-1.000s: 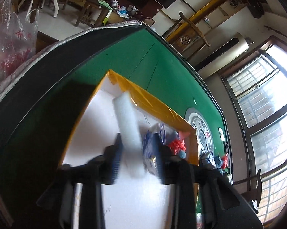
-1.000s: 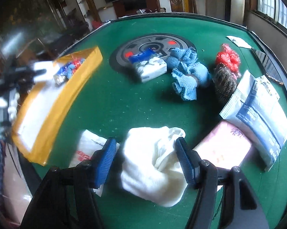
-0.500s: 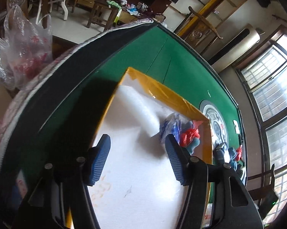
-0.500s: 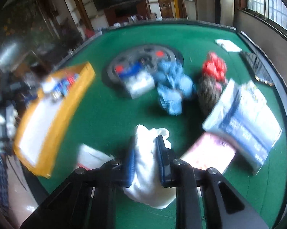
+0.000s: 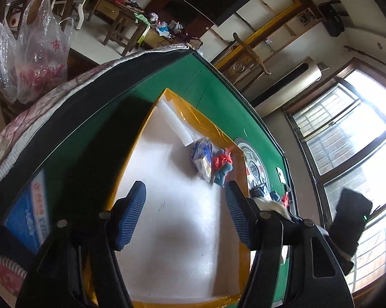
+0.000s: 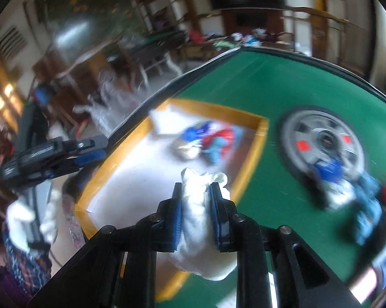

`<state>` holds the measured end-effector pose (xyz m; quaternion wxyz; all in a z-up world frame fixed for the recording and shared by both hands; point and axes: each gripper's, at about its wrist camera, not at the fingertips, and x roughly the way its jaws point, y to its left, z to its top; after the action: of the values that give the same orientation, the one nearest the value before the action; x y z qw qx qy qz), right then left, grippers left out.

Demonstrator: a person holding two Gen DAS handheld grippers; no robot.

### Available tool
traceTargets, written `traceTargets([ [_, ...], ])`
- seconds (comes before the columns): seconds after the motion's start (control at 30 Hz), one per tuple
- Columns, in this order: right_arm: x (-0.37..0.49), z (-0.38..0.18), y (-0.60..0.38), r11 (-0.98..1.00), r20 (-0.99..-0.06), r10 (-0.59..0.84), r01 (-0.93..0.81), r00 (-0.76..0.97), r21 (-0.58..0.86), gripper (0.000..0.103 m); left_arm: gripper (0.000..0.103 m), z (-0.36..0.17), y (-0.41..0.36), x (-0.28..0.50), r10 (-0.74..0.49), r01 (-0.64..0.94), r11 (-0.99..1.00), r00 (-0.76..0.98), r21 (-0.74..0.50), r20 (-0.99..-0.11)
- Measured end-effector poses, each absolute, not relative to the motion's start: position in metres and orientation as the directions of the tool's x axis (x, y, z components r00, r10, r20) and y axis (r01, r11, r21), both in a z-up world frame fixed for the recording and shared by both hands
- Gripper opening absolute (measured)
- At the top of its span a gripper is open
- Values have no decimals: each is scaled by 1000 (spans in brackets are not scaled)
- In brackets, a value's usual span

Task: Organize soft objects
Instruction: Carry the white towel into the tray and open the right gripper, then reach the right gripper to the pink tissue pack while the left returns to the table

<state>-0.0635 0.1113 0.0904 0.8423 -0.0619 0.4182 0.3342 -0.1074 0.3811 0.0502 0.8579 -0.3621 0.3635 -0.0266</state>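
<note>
Our right gripper [image 6: 196, 206] pinches a white cloth [image 6: 202, 228] between its blue pads [image 6: 178, 214], the bundle bulging out past the fingertips and sagging below them. Ahead of it and slightly to its left lies the yellow-rimmed tray [image 6: 254, 151] with a white floor; the gripper and its cloth hang over the tray's near right corner, though motion blur keeps us from telling how high above it. At the tray's far end, straight beyond the fingertips, sits a blurred cluster of blue and red soft items [image 6: 211, 141].

Our left gripper [image 5: 185, 213] is spread wide with nothing between its ribbed blue pads [image 5: 131, 218], poised over the tray's white floor [image 5: 172, 218]. Ahead of it, against the far yellow wall [image 5: 205, 125], a white foam block [image 5: 175, 123] lies along the edge. Just to that block's right, forward and right of the fingertips, rests a crinkled blue packet [image 5: 202, 159], touching a red and teal bundle [image 5: 222, 166].

The tray sits on a green felt table [image 5: 218, 97]. Beyond the tray's right rim we see a round grey centre plate [image 6: 324, 141] set into the felt, with more blue and red items [image 6: 367, 195] lying blurred near its right side. From the right wrist view, the left gripper [image 6: 90, 151] shows at the tray's left side, held by a white-gloved hand [image 6: 26, 220].
</note>
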Motion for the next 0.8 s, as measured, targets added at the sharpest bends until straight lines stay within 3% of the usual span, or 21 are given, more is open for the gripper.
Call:
traceTargets([
  [0.23,-44,40,185,770,-832,338,-638,439,-24,18,64,50,386,-129,-297,-202,730,767,-653,-569],
  [0.4,-20,22,196,795,-829,168,-571,534,-207,18,66,44,390,-135,-305,-205,713,770,-670,-560],
  [0.47,-15,19,201,788,-823,133,-562,552,-250,25,66,40,391,-135,-307,-212,705,769,-676,-561],
  [0.63,-8,30,189,813,-836,229,-570,498,-118,54,66,33,390,-137,-309,-220,703,762,-677,-569],
  [0.8,-20,68,156,845,-780,343,-535,524,13,58,66,30,382,-139,-313,-223,697,760,-681,-569],
])
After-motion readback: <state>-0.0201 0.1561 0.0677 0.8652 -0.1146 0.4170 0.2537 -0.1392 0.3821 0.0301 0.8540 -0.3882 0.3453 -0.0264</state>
